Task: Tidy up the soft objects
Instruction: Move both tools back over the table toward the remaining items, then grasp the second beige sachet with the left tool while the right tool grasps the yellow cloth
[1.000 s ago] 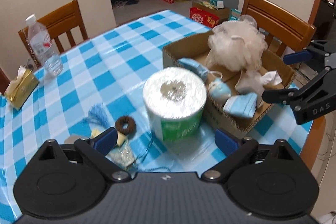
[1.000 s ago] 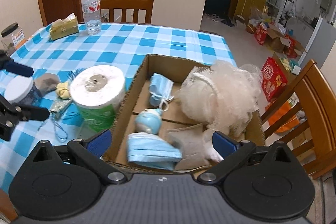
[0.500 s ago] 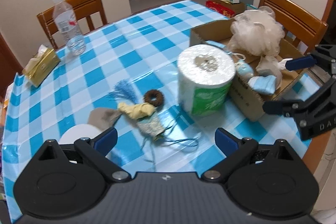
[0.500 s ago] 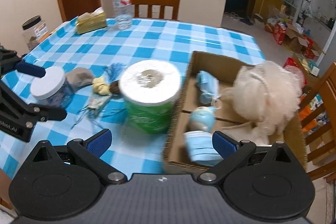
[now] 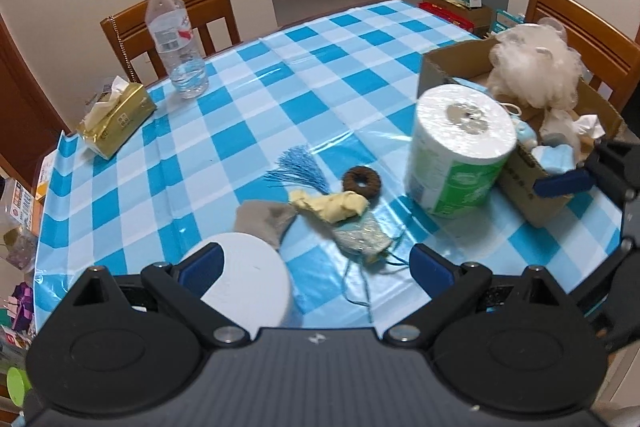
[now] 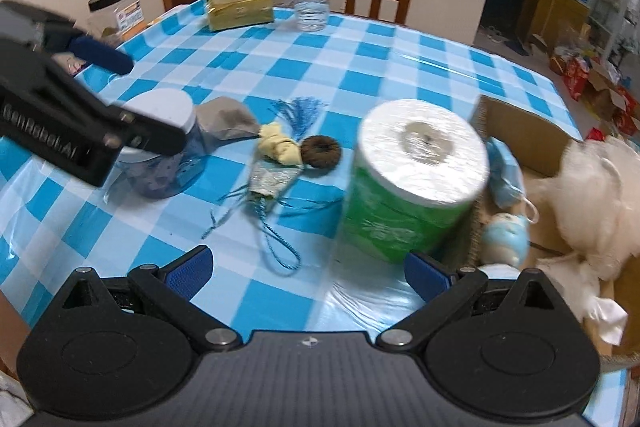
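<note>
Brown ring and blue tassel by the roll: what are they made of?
The brown ring looks like fuzzy fabric or yarn, probably a hair scrunchie: matte, nubby surface, no shine. The blue tassel seems to be fine thread or silky cord: separate strands fan out from its bound end. Both look soft.

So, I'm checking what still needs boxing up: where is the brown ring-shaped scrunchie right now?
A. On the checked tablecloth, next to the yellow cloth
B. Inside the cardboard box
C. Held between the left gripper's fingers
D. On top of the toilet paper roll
A: the brown scrunchie lies on the tablecloth against the yellow cloth, outside the cardboard box and clear of both open grippers.
</note>
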